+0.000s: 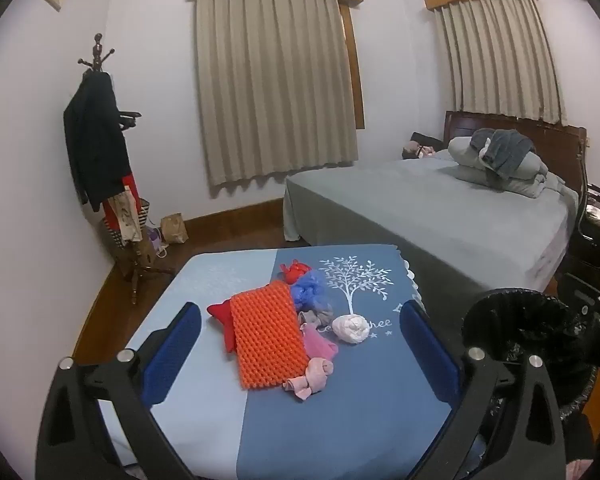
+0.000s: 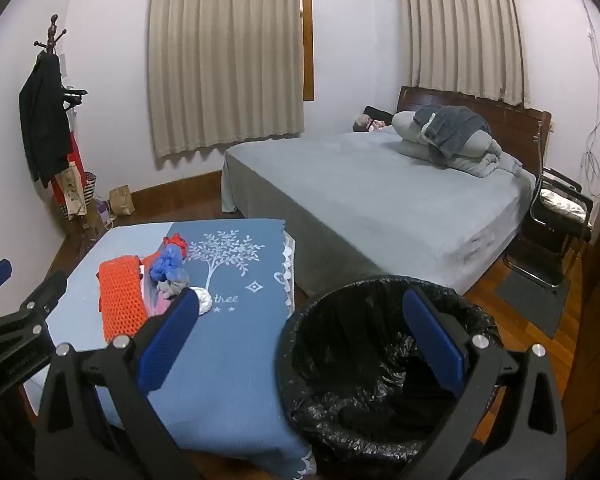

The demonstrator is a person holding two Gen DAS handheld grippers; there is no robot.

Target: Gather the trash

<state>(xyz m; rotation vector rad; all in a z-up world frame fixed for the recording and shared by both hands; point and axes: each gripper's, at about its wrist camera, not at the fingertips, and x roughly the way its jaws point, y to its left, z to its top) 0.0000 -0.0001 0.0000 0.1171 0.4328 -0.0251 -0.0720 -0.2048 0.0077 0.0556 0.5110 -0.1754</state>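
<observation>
Nothing has been picked up yet: both grippers hang over the scene with fingers spread wide and nothing between them, so this reads as the start of the first reach.

In the left wrist view, the left gripper (image 1: 300, 344) frames a heap of scraps in the centre of the frame, lying on the bench draped in a blue cloth printed with a white tree (image 1: 340, 420). The heap holds an orange knobbly foam-mesh sheet (image 1: 266, 336), a crumpled white paper ball (image 1: 353, 328) just right of it, a twisted pink scrap (image 1: 310, 374) at the sheet's lower right corner, a scrunched blue plastic wad (image 1: 310, 286) above, and a red scrap (image 1: 298, 270) at the top.

In the right wrist view, the right gripper (image 2: 300, 340) hovers over the round bin lined with a black plastic bag (image 2: 380, 360), which stands on the floor at lower right, just beside the bench edge. It looks empty, though the dark liner hides its bottom.

The next move probably calls for the left gripper to drop onto one piece; the white ball or the pink scrap sit nearest and most apart from the rest. The soft, light pieces will need a full closing before the carry across to the bin.
</observation>
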